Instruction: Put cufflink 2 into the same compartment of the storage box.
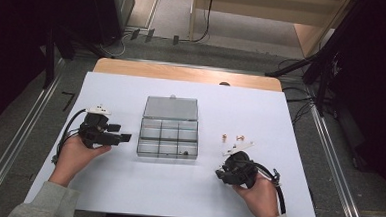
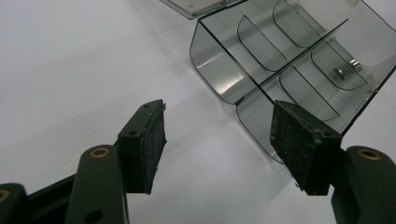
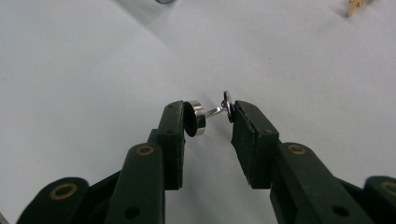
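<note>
A clear plastic compartment box [image 1: 169, 136] stands in the middle of the white sheet, its lid [image 1: 171, 108] lying open behind it. My left gripper [image 1: 125, 137] rests just left of the box, jaws wide open and empty; in the left gripper view [image 2: 219, 140] the box [image 2: 261, 70] is close ahead, with a small silver piece [image 2: 345, 71] in one compartment. My right gripper [image 1: 222, 174] sits near the front right. In the right gripper view [image 3: 212, 116] its pads pinch a small silver disc-and-ring piece [image 3: 200, 117] end to end above the sheet.
Two small gold pieces [image 1: 224, 137] [image 1: 240, 138] and a white strip [image 1: 237, 147] lie just beyond the right gripper; one gold piece [image 3: 355, 5] shows in the right gripper view. The white sheet [image 1: 127, 185] covers a wooden table [image 1: 183, 73].
</note>
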`<action>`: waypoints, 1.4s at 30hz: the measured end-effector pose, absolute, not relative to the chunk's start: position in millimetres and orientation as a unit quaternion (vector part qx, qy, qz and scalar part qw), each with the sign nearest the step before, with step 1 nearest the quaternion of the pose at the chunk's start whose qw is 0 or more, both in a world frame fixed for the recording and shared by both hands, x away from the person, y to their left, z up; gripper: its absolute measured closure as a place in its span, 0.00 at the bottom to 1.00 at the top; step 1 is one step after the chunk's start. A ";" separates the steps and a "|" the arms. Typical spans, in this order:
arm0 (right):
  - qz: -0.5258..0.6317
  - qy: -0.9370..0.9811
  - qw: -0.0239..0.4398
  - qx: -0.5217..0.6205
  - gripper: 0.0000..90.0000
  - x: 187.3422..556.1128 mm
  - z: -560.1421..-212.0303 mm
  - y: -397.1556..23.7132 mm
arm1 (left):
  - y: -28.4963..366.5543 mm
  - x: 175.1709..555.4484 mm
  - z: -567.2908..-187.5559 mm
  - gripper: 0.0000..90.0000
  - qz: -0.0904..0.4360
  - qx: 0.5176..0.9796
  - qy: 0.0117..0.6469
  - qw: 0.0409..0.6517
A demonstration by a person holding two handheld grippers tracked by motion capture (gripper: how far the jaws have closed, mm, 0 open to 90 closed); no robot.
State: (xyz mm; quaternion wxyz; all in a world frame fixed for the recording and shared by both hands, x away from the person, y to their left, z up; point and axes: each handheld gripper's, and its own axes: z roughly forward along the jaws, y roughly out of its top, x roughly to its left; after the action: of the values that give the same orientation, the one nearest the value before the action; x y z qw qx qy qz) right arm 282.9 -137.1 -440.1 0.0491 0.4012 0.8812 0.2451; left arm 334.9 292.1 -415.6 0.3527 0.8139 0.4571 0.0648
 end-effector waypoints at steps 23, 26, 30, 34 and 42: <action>0.301 0.863 0.060 0.402 0.74 299.1 -421.0 -131.7 | 291.6 335.1 -416.6 0.41 0.063 0.815 0.456 0.352; 0.309 0.862 0.059 0.399 0.74 301.9 -419.1 -129.8 | 291.5 335.1 -416.6 0.41 0.063 0.815 0.456 0.353; 0.314 0.861 0.061 0.395 0.74 305.6 -416.1 -125.2 | 291.6 335.1 -416.5 0.41 0.063 0.815 0.456 0.352; 0.321 0.861 0.060 0.391 0.74 309.9 -414.3 -119.3 | 292.0 335.3 -416.7 0.41 0.063 0.814 0.457 0.352; 0.331 0.861 0.057 0.382 0.74 317.2 -410.0 -107.5 | 292.9 335.2 -416.8 0.41 0.063 0.814 0.457 0.353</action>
State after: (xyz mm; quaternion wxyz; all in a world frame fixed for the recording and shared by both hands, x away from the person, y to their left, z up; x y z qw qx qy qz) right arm 317.2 -107.5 -410.0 0.0573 0.3824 0.8606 0.3314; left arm 335.2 292.9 -416.8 0.3529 0.8138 0.4574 0.0629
